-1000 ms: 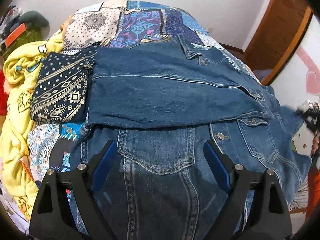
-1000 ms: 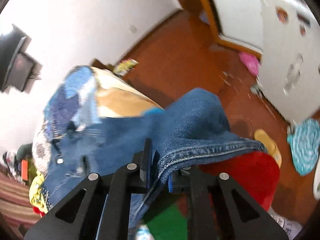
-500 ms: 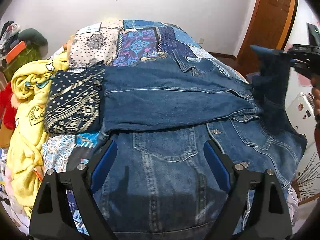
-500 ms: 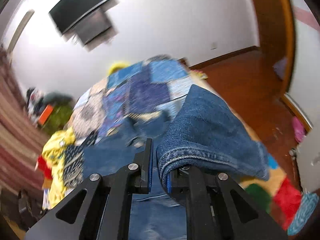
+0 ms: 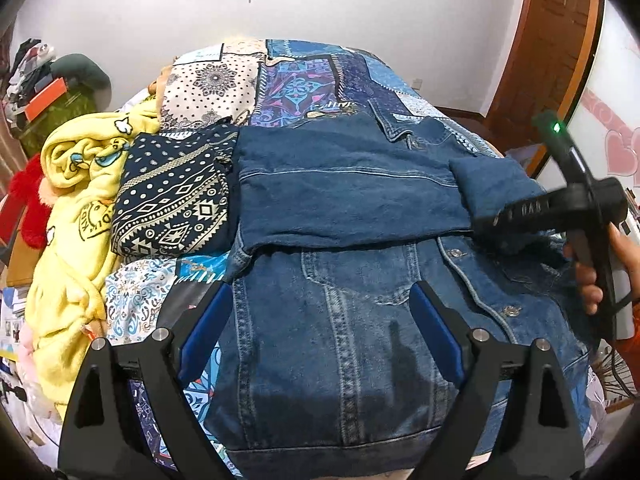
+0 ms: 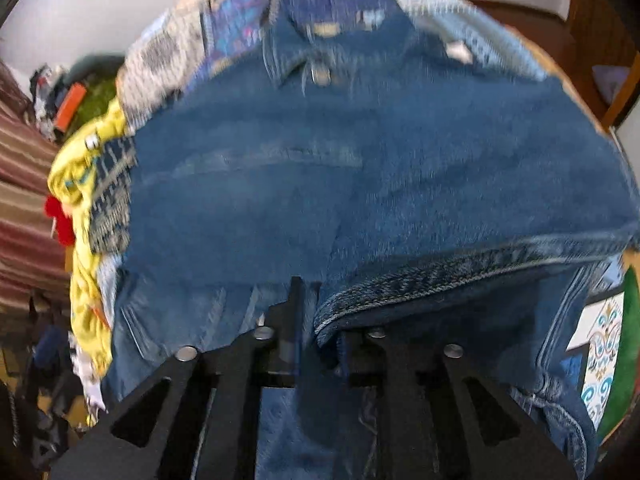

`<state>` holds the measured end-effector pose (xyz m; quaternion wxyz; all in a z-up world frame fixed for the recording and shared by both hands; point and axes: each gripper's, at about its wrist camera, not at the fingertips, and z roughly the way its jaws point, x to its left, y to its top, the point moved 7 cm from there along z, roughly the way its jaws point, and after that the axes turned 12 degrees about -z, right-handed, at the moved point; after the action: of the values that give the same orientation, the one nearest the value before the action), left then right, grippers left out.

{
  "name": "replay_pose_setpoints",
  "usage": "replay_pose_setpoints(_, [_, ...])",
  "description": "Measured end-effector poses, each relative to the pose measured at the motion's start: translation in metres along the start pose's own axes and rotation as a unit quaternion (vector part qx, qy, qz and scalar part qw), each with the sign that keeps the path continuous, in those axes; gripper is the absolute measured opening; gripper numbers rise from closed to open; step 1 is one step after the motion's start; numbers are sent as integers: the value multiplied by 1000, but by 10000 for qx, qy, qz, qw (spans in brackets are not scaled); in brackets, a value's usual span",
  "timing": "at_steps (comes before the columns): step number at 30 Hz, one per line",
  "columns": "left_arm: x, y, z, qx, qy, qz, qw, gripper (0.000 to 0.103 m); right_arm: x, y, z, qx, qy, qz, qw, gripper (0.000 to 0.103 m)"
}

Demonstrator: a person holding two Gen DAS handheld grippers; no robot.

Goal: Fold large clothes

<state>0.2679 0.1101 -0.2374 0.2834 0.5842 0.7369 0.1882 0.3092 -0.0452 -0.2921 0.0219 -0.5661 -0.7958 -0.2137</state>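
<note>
Denim jacket (image 5: 352, 320) spread on patchwork bed (image 5: 304, 80), one sleeve (image 5: 344, 196) folded across, right gripper (image 6: 318, 340) pinching other sleeve's cuff (image 6: 440, 280) over jacket, left gripper (image 5: 320, 332) spread wide above hem, yellow blanket (image 5: 76, 208) beside.

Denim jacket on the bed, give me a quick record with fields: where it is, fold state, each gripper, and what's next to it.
garment: denim jacket, spread on the patchwork bedspread
fold state: one sleeve already laid across the chest; second sleeve being brought over it
right gripper: shut on second sleeve's cuff hem
left gripper: open, above the jacket's lower body, holding nothing
beside jacket: folded navy patterned cloth, yellow garment
right wrist view: motion-blurred
</note>
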Motion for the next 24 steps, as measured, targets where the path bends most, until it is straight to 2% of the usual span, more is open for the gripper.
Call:
replay_pose_setpoints(1, [-4,1,0,5,-18,21,10000,90,2,-5,0,172,123,-54,9998,37])
replay_pose_setpoints(3, [-14,4,-2,-9,-27,103,9999,90,6,-16,-6,322,402,-163,9985,51])
replay_pose_setpoints(6, [-32,11,-5,-73,-46,229,9997,90,9,-26,-22,229,443,-448,9978,53])
replay_pose_setpoints(9, [-54,21,-7,-61,-161,328,9993,90,4,-32,-53,-120,273,-789,9964,57])
replay_pose_setpoints(12, [-84,34,-9,-90,-283,491,9984,90,-15,-36,-95,-701,-99,-1016,9923,68])
replay_pose_setpoints(14, [-114,44,-7,-108,-377,691,9968,91,-31,-35,-121,-1112,-372,-1074,9873,70])
replay_pose_setpoints(17, [-153,53,-3,-60,-601,907,9940,95,-59,-34,-150,-1597,-854,-988,9785,74])
replay_pose_setpoints(18, [-168,55,0,-25,-698,978,9928,95,-74,-37,-161,-1755,-1000,-872,9755,78])
replay_pose_setpoints(21, [-211,59,13,160,-861,1237,9885,96,-105,-46,-178,-2021,-1255,-548,9698,81])
replay_pose_setpoints(24, [-253,54,30,330,-956,1610,9818,96,-133,-56,-184,-2079,-1534,-281,9656,81])
